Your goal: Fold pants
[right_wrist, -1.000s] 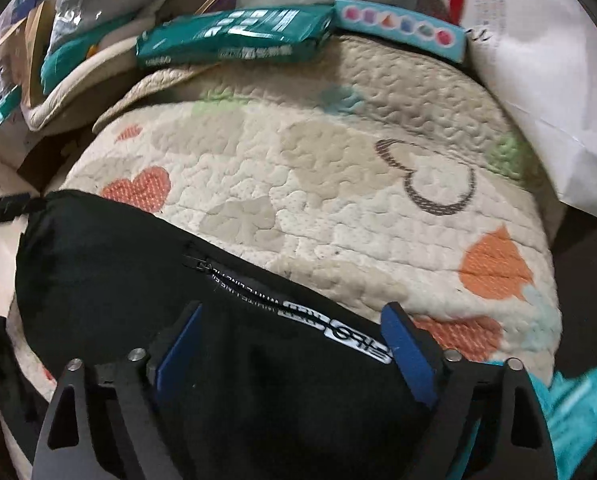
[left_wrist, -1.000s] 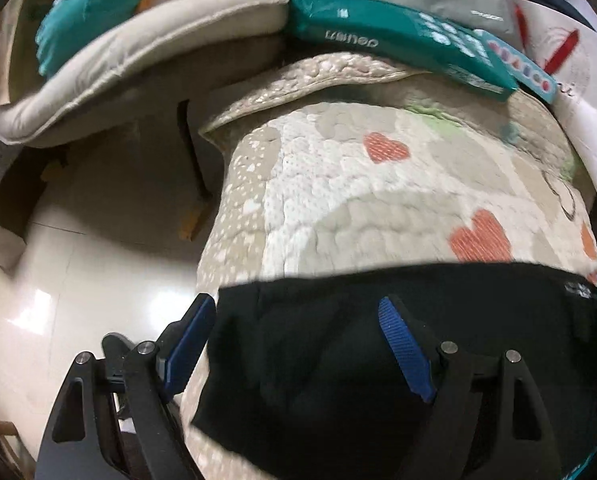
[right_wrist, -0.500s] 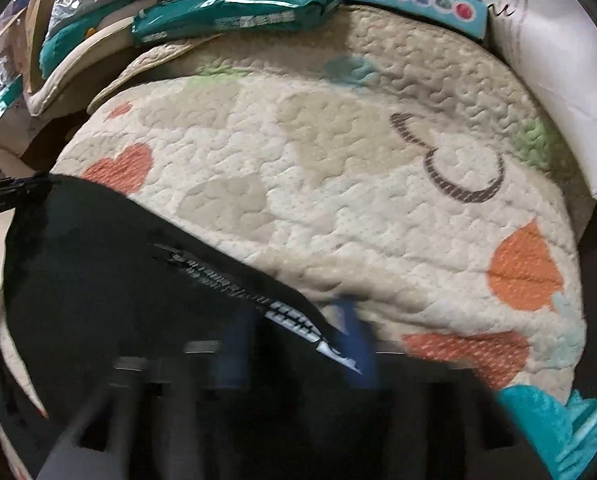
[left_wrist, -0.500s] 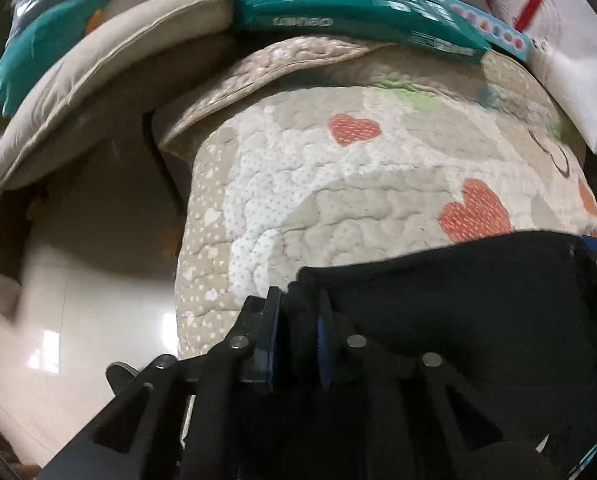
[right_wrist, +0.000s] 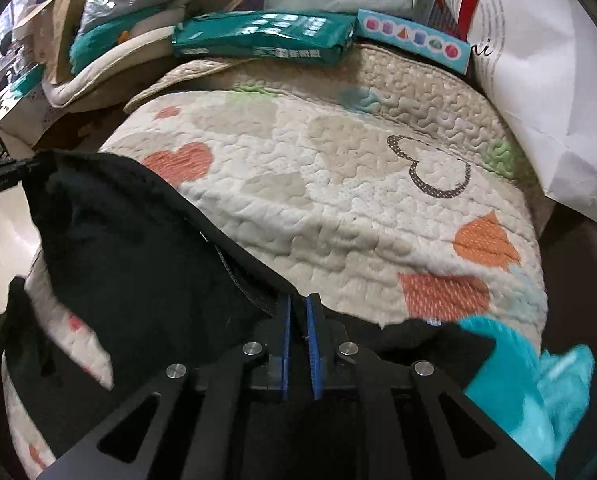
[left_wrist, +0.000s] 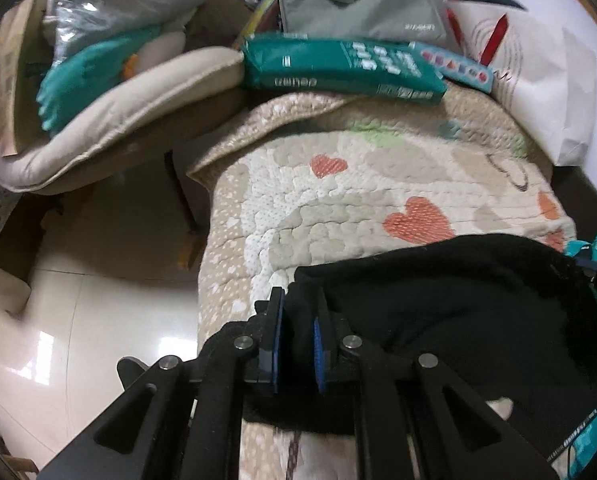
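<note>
quilted heart-print cover (right_wrist: 338, 184) carries the black pants (right_wrist: 138, 248), near edge raised. fold begun, not laid over – flattening remains. left gripper (left_wrist: 297, 344) and right gripper (right_wrist: 297, 344) each clamp that edge.

We look steeply down from close above, along each claw. Our left view sits at the left edge of the quilted cream bedspread with hearts (left_wrist: 378, 184), beside the floor; our right view sits further right. Both share the bedspread (right_wrist: 338, 168) and the teal plastic pack (left_wrist: 338, 66) (right_wrist: 262, 38) at its far end.
</note>
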`<state>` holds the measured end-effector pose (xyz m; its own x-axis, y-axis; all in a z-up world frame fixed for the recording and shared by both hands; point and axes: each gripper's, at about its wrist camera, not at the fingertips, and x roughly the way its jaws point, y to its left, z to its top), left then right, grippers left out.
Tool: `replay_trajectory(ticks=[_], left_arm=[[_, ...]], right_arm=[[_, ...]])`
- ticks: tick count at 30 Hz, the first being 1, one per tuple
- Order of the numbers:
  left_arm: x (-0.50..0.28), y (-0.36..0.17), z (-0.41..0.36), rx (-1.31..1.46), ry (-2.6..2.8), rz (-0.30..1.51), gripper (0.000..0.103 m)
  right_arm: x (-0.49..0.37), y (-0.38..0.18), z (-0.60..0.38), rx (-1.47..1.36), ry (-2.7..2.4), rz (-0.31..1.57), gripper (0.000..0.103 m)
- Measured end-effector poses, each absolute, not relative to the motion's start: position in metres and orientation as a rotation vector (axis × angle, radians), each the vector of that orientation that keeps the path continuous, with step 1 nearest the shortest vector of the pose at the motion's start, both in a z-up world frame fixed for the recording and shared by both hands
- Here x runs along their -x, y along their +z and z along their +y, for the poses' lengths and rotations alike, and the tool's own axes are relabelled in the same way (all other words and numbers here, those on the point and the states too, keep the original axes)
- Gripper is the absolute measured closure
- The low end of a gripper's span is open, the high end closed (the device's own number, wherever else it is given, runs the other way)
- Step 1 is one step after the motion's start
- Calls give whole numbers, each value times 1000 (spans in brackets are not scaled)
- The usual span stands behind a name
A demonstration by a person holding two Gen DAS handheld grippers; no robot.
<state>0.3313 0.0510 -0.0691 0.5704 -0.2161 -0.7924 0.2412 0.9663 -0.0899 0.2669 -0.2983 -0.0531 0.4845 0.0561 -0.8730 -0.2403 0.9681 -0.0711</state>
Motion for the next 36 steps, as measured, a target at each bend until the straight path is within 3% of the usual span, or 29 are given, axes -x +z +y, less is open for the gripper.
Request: replay_trajectory(ticks=[7,18,30,36], left_arm=[[-257,-55,72,27,-265,875,91],[-128,-102,82,15,-226,889,91],[-100,-116,87,-24,-203,925,88],[-88,-114,109,32,-212,1002,73]], right_arm=[[-194,-44,-285,253,207,1095,95],[-88,-87,-263,360,243,1248,95],[-48,-122,-263,404,234,1394,98],[-39,-111,-264,392,250,1402,97]])
